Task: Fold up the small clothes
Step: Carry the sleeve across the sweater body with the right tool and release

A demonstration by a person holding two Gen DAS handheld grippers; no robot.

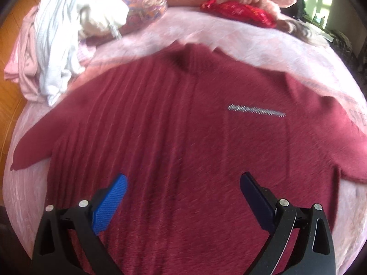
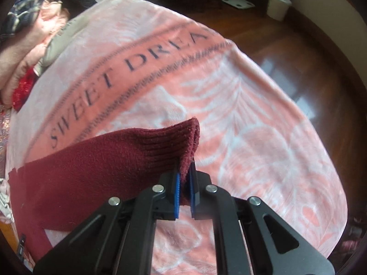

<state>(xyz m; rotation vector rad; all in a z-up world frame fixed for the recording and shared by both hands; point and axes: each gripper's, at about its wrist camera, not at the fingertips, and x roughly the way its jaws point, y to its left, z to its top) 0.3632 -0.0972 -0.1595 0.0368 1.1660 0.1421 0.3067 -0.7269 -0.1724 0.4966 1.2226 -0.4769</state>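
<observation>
Maroon sweater (image 1: 183,126) flat on pink blanket (image 2: 252,119), clothes pile (image 1: 57,45) beside.

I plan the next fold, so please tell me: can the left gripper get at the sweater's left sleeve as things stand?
Probably yes. The left gripper is open above the dark red sweater, and the left sleeve lies flat on the pink blanket with nothing over it.

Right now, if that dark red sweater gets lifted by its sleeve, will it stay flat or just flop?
Probably flop: the sweater is soft knit, and its cuff already droops and folds where the right gripper pinches it. It likely won't slip much, since the fuzzy ribbing should catch on the pink blanket. It looks light for its size.
</observation>
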